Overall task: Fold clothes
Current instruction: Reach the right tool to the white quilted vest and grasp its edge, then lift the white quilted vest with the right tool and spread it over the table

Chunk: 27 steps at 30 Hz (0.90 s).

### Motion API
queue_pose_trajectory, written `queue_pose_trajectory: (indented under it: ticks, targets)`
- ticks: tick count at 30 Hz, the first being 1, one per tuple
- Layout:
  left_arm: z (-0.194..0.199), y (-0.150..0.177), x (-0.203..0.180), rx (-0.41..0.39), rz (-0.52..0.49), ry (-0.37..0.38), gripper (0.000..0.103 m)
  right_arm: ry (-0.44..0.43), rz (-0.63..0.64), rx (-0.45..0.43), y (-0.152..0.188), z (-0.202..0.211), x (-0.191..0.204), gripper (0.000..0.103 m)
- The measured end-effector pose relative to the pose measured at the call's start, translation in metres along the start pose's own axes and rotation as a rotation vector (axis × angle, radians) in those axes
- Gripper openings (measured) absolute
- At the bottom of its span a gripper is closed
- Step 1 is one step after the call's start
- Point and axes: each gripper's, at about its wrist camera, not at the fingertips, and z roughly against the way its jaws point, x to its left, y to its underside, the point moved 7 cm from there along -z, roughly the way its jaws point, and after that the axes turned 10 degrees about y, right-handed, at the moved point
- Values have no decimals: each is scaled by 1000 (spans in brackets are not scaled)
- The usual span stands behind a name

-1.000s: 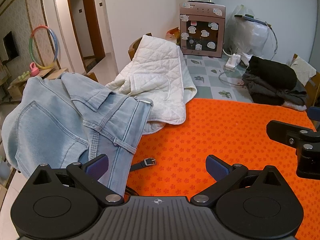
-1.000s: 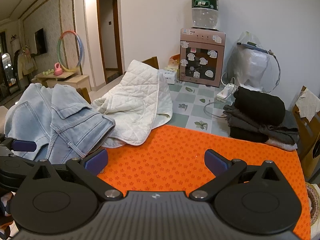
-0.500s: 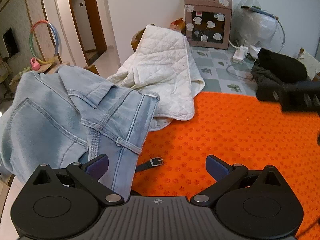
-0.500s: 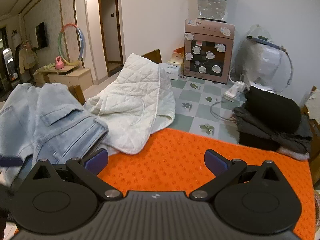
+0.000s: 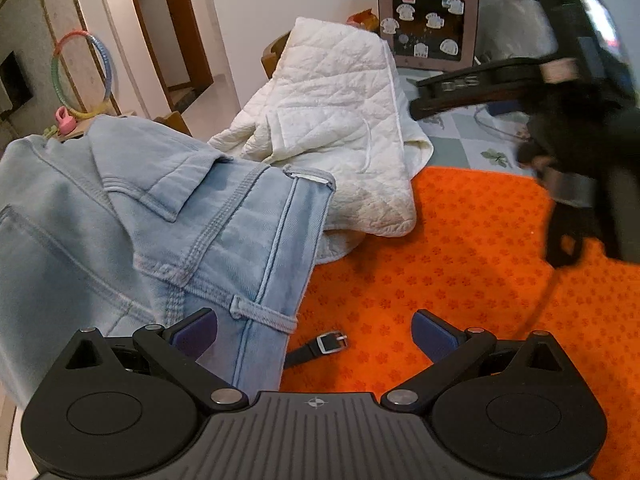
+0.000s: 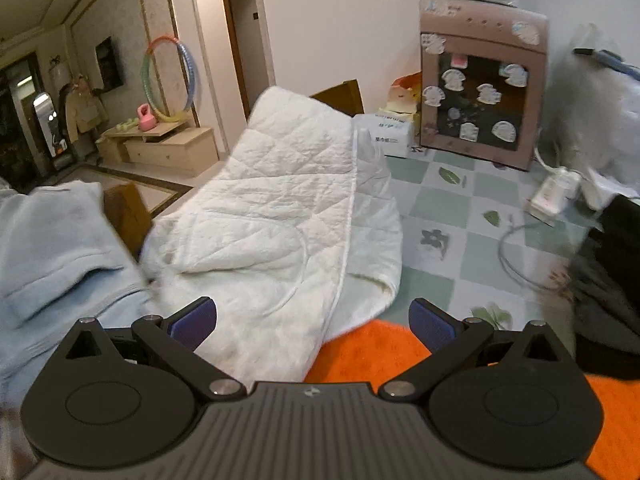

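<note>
Light blue jeans (image 5: 132,216) lie heaped at the left edge of the orange mat (image 5: 460,256), with a belt loop just ahead of my left gripper (image 5: 314,330), which is open and holds nothing. A white quilted garment (image 5: 340,120) drapes over a chair back behind the jeans. My right gripper (image 6: 312,320) is open above the lower edge of the white quilted garment (image 6: 272,216), with the jeans (image 6: 52,240) at its left. The right gripper's body (image 5: 560,92) shows blurred at the upper right of the left wrist view.
A black strap with a metal buckle (image 5: 320,346) lies on the mat. A stack of dark folded clothes (image 6: 612,280) sits at the right. A pink water dispenser (image 6: 480,92) and a power strip (image 6: 554,190) stand on the checkered floor. A wooden chair (image 6: 128,212) is behind the jeans.
My right gripper has swung up and forward towards the white quilted garment, now crossing the upper right of the left wrist view. My left gripper has edged closer to the jeans.
</note>
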Motion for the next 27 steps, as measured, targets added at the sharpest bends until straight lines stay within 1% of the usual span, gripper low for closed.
queue_pose_trajectory:
  ticks: [5,8,11,14,16,17,18,19,21,24,27]
  targets:
    - [-16,-5,5,18,8,-3,103,-22,51,18,-8,-72,2,103]
    - [-23,-10,7,21,6,-11,103,-33,55,28,-12,-108,2,103]
    - [-27,-13,8,20,2,-14,103,-90,66,30,-15,-137,7,102]
    - [-30,-14,8,23,0,-15,103,-161,71,60,-19,-160,16,94]
    - [-32,-14,7,26,-3,-16,103,-209,54,101,-20,-170,21,79]
    - [-32,-14,6,29,-6,-16,103,-226,42,118,-21,-173,21,76]
    - [-33,-14,6,30,-9,-16,103,-235,34,124,-23,-171,20,61]
    - [-32,-14,5,28,-10,-14,103,-243,25,131,-24,-169,19,36]
    - [-30,-14,3,23,-11,-11,103,-258,6,141,-28,-164,16,7]
    - [-23,-14,1,7,-16,-9,103,-265,-38,124,-34,-136,3,6]
    - [-13,-15,-2,-17,-24,-11,103,-280,-61,79,-38,-91,-11,5]
